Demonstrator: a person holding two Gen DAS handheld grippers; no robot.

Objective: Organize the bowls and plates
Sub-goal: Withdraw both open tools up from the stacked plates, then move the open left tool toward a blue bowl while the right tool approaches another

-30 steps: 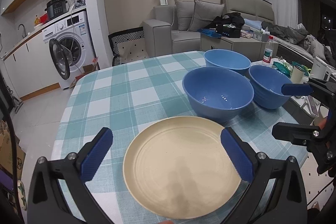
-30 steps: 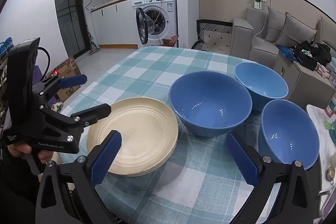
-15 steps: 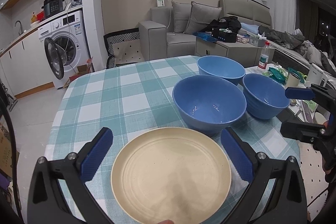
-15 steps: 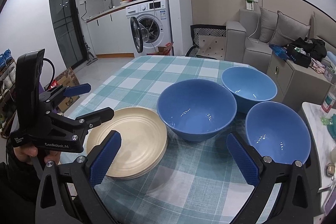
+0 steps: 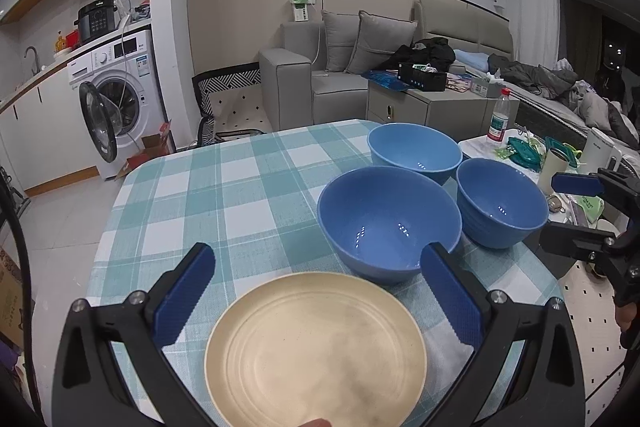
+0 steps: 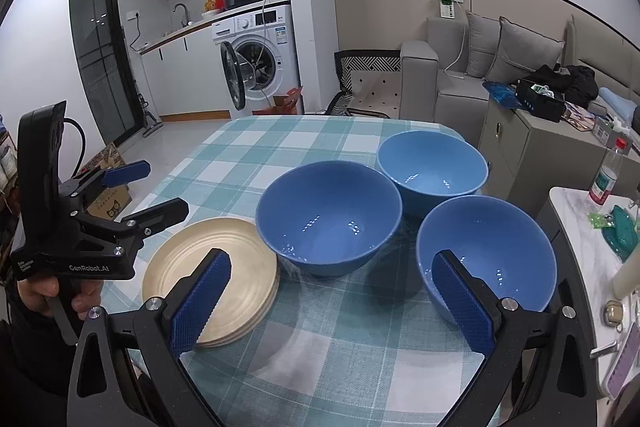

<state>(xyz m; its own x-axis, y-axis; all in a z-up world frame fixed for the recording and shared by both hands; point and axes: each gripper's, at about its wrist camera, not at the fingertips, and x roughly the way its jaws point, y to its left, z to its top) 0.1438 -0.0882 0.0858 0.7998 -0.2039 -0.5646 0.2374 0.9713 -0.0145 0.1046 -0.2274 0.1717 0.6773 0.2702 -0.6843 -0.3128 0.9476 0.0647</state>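
Observation:
A stack of cream plates [image 5: 316, 347] [image 6: 216, 279] lies at the near edge of the checked table. Three blue bowls stand beyond it: a large middle bowl [image 5: 388, 223] [image 6: 328, 215], a far bowl [image 5: 414, 151] [image 6: 432, 163] and a right bowl [image 5: 502, 207] [image 6: 486, 251]. My left gripper [image 5: 318, 297] [image 6: 146, 187] is open and empty above the plates. My right gripper [image 6: 332, 303] [image 5: 576, 207] is open and empty, held near the table's front edge, its right finger in front of the right bowl.
The teal checked tablecloth [image 5: 224, 195] covers the table. A side table [image 6: 580, 227] on the right carries a bottle [image 5: 498, 119], a cup [image 5: 552, 167] and small clutter. A washing machine [image 6: 256, 63] with its door open and a grey sofa [image 5: 332, 67] stand behind.
Both grippers have drawn back and risen from the table, so plates and bowls look smaller and lower in view. Both stay open. Nothing on the table has moved.

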